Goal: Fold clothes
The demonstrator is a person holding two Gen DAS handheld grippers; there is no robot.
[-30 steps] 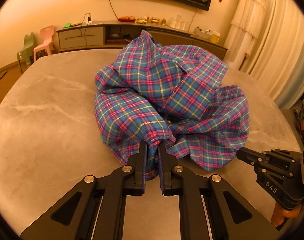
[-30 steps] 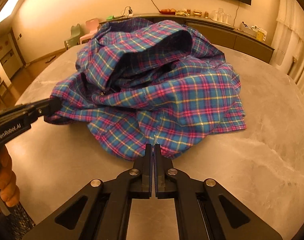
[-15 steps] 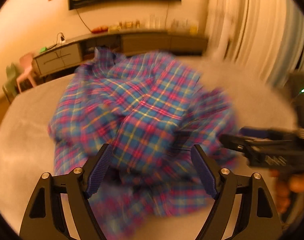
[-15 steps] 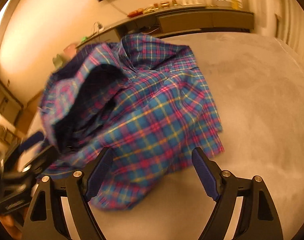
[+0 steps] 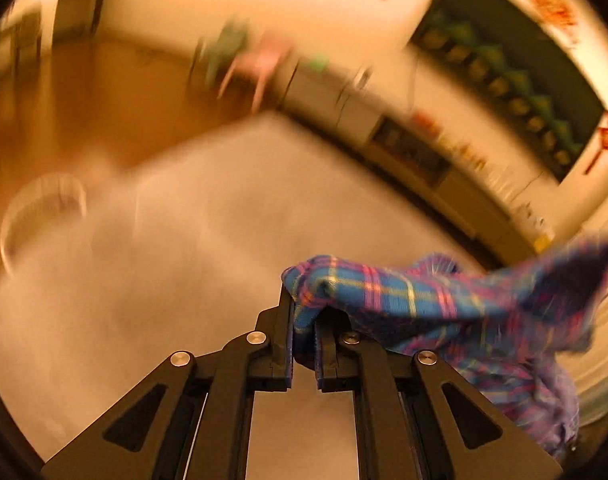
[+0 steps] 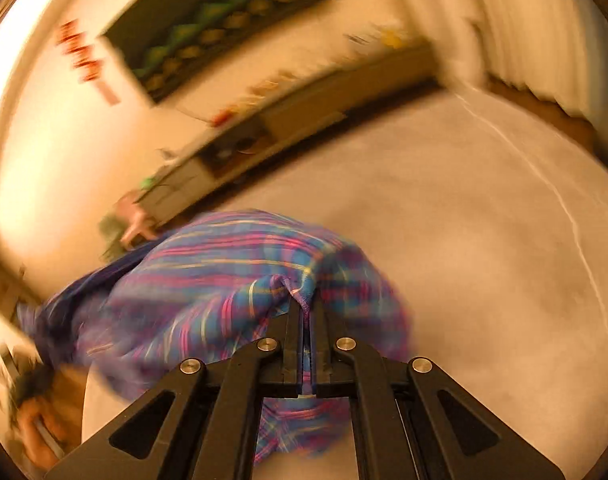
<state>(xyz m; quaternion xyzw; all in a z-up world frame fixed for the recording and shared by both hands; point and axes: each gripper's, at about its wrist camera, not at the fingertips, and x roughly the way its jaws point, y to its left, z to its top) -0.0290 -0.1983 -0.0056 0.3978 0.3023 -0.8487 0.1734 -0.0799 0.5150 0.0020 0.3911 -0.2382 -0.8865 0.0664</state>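
The broad grey marble-patterned tabletop (image 6: 484,240) fills the lower part of both wrist views, tilted hard, with its far edge running from about 9 o'clock up toward 2 o'clock in the right view and the opposite slant in the left view. Both pictures are smeared by motion.

The blue, pink and yellow plaid cotton shirt (image 6: 231,280) hangs bunched above the tabletop. In the right view it spreads from the centre out to 8 o'clock, and a flap drops below the fingers toward 6 o'clock. In the left view the cloth (image 5: 444,300) streams from the centre out to 3 o'clock — its far end blurred.

The left gripper (image 5: 304,320), black with blue pads, points steeply downward and is rolled to one side; its fingers pinch a fold of the shirt, which pokes up above the tips toward 12 o'clock.

The right gripper (image 6: 307,308) is likewise pitched down and rolled; its fingers are pressed nearly together with a thin edge of shirt fabric clamped between them.

At 8 o'clock in the right view, a person's hand (image 6: 35,428) shows dimly — too blurred to read its grip.
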